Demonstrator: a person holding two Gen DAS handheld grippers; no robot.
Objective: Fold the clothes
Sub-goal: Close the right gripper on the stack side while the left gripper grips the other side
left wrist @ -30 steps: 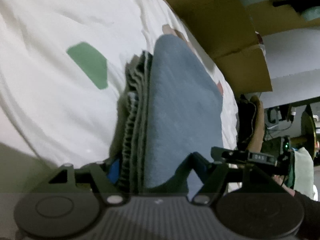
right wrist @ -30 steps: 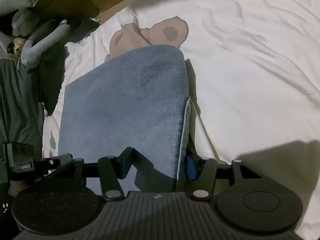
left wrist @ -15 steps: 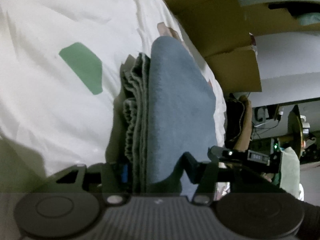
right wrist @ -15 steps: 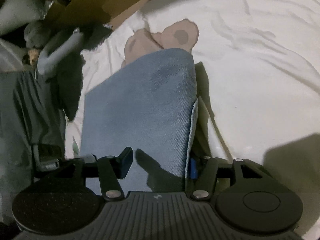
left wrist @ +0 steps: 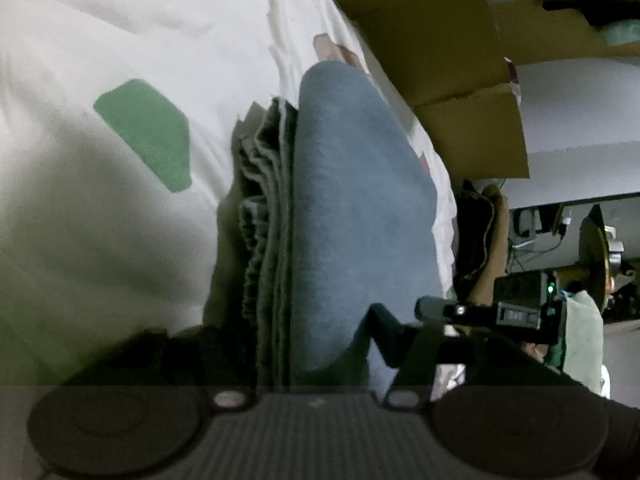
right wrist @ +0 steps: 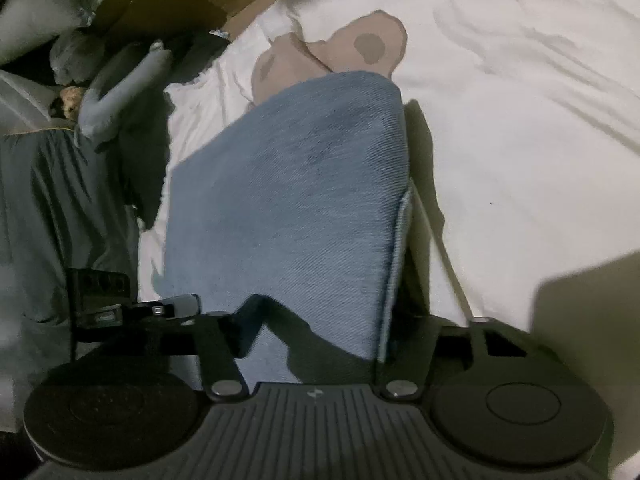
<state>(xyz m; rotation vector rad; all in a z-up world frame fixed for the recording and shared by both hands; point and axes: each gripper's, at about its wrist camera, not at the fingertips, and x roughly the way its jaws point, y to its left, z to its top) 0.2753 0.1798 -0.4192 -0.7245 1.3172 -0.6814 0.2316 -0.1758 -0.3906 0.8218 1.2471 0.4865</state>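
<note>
We are clamping the folded jeans (left wrist: 360,216), lying on the sheet (left wrist: 100,200), between both claws: left claw (left wrist: 308,344) clenched, right claw (right wrist: 320,324) just tightening. Thick, soft, heavyish denim: grip whole stack edges.

no readable text in either view

the only thing like a mark is a small lightning-bolt emblem moulded into the ribbed housing of the left gripper (left wrist: 305,344) and of the right gripper (right wrist: 320,332), just below the jaws; it is a sign, not lettering. in the left wrist view, the other gripper's side carries a small dark display (left wrist: 516,314) with pale characters too blurred to make out, beside a green indicator light. in the right wrist view, a similar dark panel (right wrist: 100,280) shows faint embossed marks that cannot be read.
</note>
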